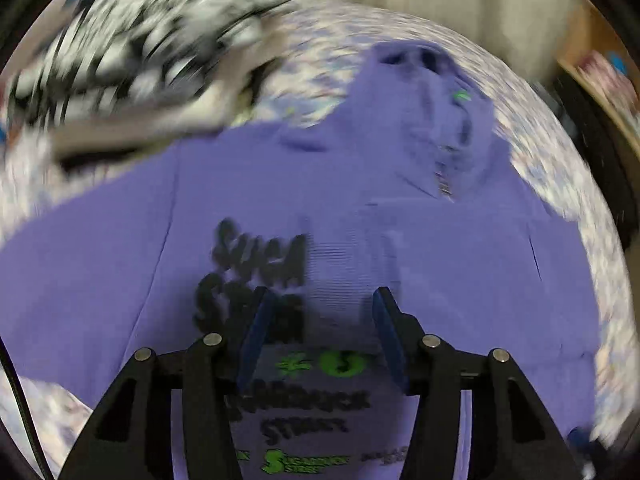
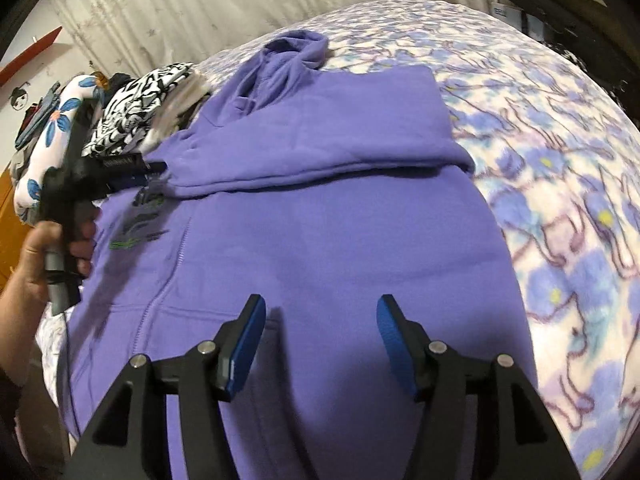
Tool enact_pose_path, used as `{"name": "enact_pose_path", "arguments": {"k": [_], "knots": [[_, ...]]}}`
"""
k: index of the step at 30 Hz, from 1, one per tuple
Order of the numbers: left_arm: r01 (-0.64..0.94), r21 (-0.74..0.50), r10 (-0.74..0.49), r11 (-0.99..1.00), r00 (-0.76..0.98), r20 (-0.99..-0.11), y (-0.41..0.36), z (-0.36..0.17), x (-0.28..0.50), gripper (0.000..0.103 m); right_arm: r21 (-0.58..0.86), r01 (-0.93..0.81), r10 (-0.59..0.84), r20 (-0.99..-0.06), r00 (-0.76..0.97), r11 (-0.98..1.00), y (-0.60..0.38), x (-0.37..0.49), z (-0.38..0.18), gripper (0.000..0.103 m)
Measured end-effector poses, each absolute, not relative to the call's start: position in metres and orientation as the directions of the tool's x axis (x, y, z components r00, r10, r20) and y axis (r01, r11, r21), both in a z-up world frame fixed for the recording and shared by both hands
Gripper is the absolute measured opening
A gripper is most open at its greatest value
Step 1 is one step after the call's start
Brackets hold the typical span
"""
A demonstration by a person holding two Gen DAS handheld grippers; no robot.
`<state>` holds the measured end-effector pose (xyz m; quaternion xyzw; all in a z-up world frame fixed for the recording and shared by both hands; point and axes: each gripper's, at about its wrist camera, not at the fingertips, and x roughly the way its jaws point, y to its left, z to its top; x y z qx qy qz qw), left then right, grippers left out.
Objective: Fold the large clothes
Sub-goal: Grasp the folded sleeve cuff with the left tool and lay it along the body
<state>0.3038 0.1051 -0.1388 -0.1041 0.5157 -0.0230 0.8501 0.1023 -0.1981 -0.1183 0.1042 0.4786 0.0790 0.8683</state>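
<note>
a flowery blanket (image 2: 560,168) covers the bed, the big purple hoodie (image 2: 320,240) lies flat on it with one sleeve folded across, and the left gripper (image 1: 322,304) and right gripper (image 2: 320,312) hang above it, fingers wide, holding nothing.

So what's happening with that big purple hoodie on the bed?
A person is folding the purple hoodie laid out on the flowery blanket, with a gripper tool in each hand. One sleeve is folded across the chest. The right gripper hovers open above the lower part, gripping nothing. The left gripper is open too, over the printed side, and its view is blurry. A black-and-white garment lies heaped beside the hoodie.
</note>
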Motion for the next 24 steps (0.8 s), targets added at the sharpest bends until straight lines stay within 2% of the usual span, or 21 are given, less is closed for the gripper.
{"name": "enact_pose_path", "arguments": {"k": [2, 6, 11, 16, 18, 20, 23, 24], "knots": [[-0.11, -0.292, -0.208, 0.95, 0.472, -0.857, 0.124, -0.143, 0.31, 0.058, 0.269, -0.043, 0.249, -0.804, 0.54, 0.962, -0.2, 0.107, -0.109, 0.058], [-0.088, -0.337, -0.26, 0.938, 0.466, -0.846, 0.127, -0.146, 0.318, 0.059, 0.261, -0.039, 0.237, -0.788, 0.568, 0.964, -0.212, 0.128, -0.089, 0.058], [-0.03, -0.288, -0.25, 0.957, 0.412, -0.876, 0.107, -0.162, 0.332, 0.067, 0.238, -0.007, 0.196, -0.784, 0.589, 0.971, -0.237, 0.17, -0.071, 0.059], [0.006, -0.237, -0.218, 0.971, 0.414, -0.884, 0.094, -0.162, 0.336, 0.069, 0.216, 0.071, 0.141, -0.818, 0.557, 0.974, -0.266, 0.233, -0.083, 0.059], [0.022, -0.237, -0.225, 0.971, 0.411, -0.883, 0.091, -0.16, 0.337, 0.061, 0.207, 0.117, 0.115, -0.839, 0.532, 0.971, -0.276, 0.258, -0.096, 0.059], [0.046, -0.244, -0.241, 0.969, 0.402, -0.883, 0.09, -0.157, 0.334, 0.041, 0.212, 0.156, 0.105, -0.853, 0.511, 0.965, -0.289, 0.278, -0.109, 0.059], [0.088, -0.22, -0.237, 0.972, 0.395, -0.888, 0.081, -0.153, 0.333, 0.035, 0.254, 0.199, 0.13, -0.866, 0.483, 0.947, -0.302, 0.299, -0.129, 0.059], [0.103, -0.211, -0.235, 0.972, 0.398, -0.887, 0.078, -0.152, 0.333, 0.022, 0.286, 0.205, 0.157, -0.862, 0.482, 0.936, -0.305, 0.303, -0.135, 0.059]]}}
